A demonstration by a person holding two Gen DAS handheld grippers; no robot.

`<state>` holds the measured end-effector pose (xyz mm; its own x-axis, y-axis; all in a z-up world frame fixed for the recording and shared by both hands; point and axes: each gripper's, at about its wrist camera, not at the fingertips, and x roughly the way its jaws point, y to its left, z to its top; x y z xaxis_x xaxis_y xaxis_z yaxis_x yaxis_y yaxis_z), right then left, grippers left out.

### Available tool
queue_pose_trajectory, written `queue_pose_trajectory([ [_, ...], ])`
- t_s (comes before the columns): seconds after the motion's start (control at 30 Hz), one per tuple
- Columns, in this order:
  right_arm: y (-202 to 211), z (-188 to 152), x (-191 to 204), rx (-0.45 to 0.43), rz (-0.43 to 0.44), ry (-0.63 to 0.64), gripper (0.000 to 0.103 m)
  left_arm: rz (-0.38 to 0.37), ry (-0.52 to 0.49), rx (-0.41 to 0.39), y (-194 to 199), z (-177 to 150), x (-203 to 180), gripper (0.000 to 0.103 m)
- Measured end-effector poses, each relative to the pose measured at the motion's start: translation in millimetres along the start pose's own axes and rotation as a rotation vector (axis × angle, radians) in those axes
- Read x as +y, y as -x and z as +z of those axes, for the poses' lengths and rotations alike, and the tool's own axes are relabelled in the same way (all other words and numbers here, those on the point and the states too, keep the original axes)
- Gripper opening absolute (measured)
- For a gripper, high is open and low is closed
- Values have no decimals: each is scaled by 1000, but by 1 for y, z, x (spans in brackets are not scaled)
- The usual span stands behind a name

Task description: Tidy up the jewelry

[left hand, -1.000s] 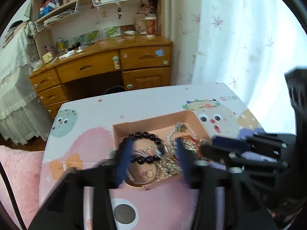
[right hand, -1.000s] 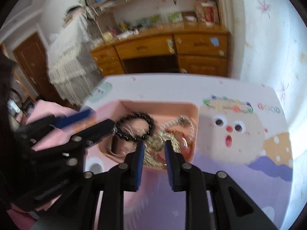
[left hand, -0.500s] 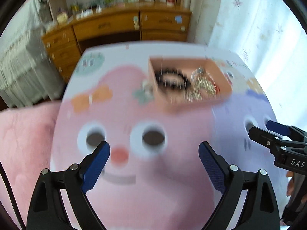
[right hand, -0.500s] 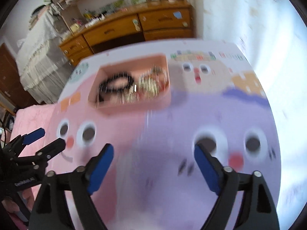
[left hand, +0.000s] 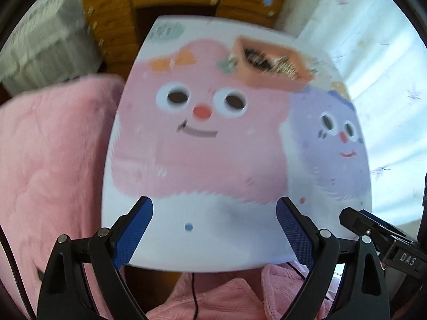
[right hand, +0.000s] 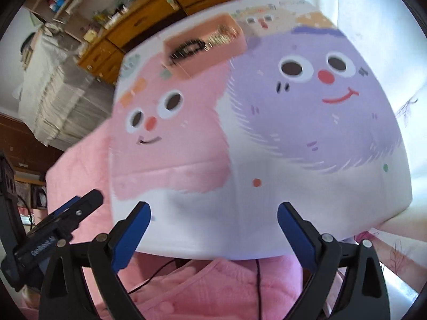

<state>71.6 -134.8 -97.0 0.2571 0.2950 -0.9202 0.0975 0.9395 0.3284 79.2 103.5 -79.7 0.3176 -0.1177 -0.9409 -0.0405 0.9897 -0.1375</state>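
Note:
A pink open box (left hand: 269, 65) holding a black bead bracelet and gold and pearl jewelry sits at the far side of the cartoon-printed table (left hand: 213, 160); it also shows in the right wrist view (right hand: 205, 48), blurred. My left gripper (left hand: 214, 226) is open and empty, over the table's near edge, far from the box. My right gripper (right hand: 214, 226) is open and empty, also at the near edge. The right gripper's tip shows at the lower right of the left wrist view (left hand: 373, 229); the left gripper shows at the lower left of the right wrist view (right hand: 56, 229).
A pink quilted blanket (left hand: 53, 160) lies left of and below the table. A wooden desk with drawers (left hand: 186, 0) stands behind the table. A white curtain (left hand: 373, 53) hangs at the right. A thin black cable (right hand: 256, 280) runs over the pink cloth.
Both grippers have pulled back from the box to the table's near edge. Both jaws opened wide; the right one had been nearly closed over the jewelry.

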Motion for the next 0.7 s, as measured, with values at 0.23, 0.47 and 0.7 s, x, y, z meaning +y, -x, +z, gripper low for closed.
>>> queue_pose_trajectory([
  [0.23,71,10,33,-190,-39,105,97,-48,-85,-169,60,30,-35,93],
  [0.47,103,19,18,-276,-76,117,97,40,-129,-259,82,27,-76,102],
  [0.7,102,15,14,-257,-120,206,97,70,-37,-219,75,17,-83,102],
])
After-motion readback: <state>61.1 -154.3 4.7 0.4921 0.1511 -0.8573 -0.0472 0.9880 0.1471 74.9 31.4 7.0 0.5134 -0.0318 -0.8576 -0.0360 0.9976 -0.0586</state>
